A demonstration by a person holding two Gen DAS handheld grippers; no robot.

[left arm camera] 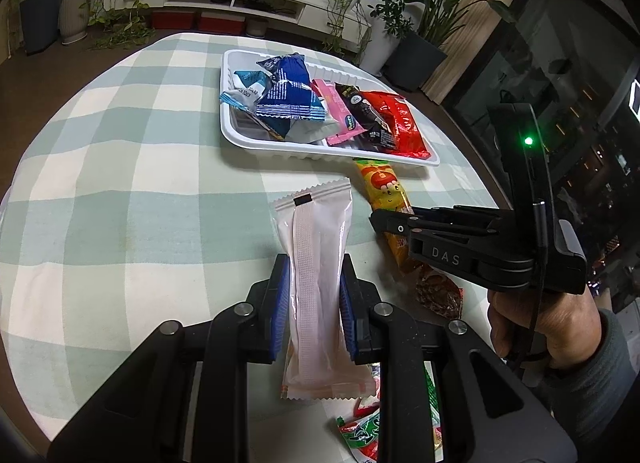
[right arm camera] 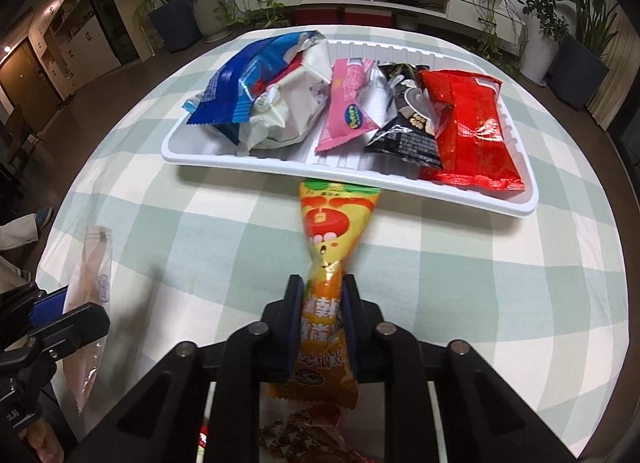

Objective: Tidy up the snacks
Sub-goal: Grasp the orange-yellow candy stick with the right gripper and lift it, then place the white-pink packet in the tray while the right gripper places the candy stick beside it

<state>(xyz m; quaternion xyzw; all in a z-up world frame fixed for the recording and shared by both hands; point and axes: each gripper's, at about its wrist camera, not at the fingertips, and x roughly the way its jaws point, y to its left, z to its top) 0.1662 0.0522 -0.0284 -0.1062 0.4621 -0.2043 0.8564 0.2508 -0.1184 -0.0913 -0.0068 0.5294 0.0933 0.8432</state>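
My left gripper [left arm camera: 314,283] is shut on a pale pink-white snack packet [left arm camera: 316,263], held lengthwise above the checked tablecloth. My right gripper [right arm camera: 322,303] is shut on a yellow-orange snack packet [right arm camera: 334,231] whose far end lies near the front rim of the white tray [right arm camera: 400,179]. In the left wrist view the right gripper [left arm camera: 380,221] shows from the side over the same yellow packet [left arm camera: 380,183]. The tray [left arm camera: 240,139] holds several packets: blue, white, pink, black and red. The left gripper [right arm camera: 56,315] with its pale packet [right arm camera: 90,291] sits at the left edge of the right wrist view.
A brown packet [left arm camera: 438,295] and a red-green packet [left arm camera: 364,435] lie on the cloth near the table's front. The round table's edge curves close behind the tray. Potted plants and a low white cabinet stand beyond. A person's hand [left arm camera: 536,327] holds the right gripper.
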